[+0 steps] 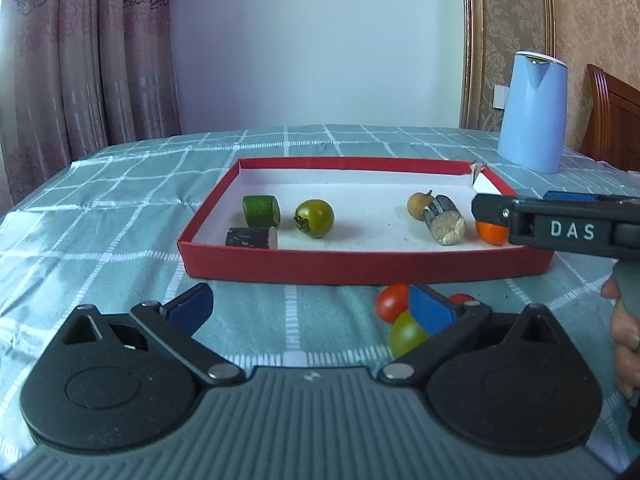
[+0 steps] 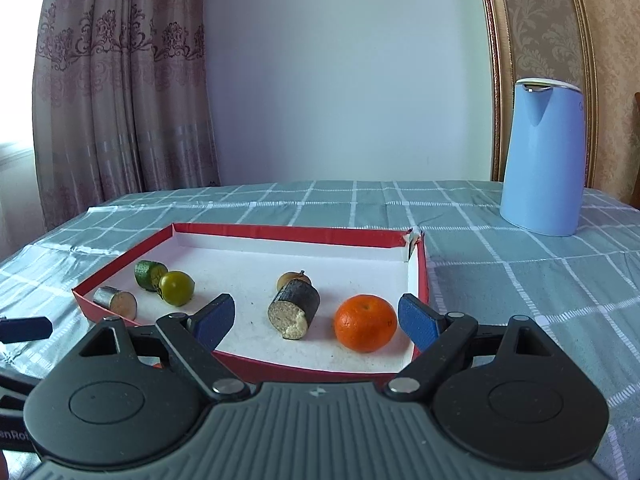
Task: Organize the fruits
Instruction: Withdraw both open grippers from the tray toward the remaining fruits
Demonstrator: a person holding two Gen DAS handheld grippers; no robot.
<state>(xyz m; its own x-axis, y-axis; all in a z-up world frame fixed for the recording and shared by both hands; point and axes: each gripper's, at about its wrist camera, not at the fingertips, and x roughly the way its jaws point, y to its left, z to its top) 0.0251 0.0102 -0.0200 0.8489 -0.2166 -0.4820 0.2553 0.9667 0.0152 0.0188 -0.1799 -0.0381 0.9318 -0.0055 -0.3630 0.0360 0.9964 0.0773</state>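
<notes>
A red tray (image 1: pixel 360 270) with a white floor holds a green cucumber piece (image 1: pixel 261 211), a green round fruit (image 1: pixel 315 218), two dark cut cylinders (image 1: pixel 251 237) (image 1: pixel 445 219), a small brown fruit (image 1: pixel 418 206) and an orange (image 1: pixel 491 233). In the right wrist view the orange (image 2: pixel 365 323) lies in the tray (image 2: pixel 320 368), just left of the right fingertip. My right gripper (image 2: pixel 316 322) is open over the tray's near edge. My left gripper (image 1: pixel 312 306) is open, low over the cloth. A red tomato (image 1: pixel 393 302) and a green one (image 1: pixel 406 334) lie by its right finger.
A light blue kettle (image 1: pixel 532 112) stands at the back right of the table; it also shows in the right wrist view (image 2: pixel 542 158). A checked teal cloth (image 1: pixel 120 208) covers the table. Curtains hang at the back left. A wooden chair (image 1: pixel 612 120) stands far right.
</notes>
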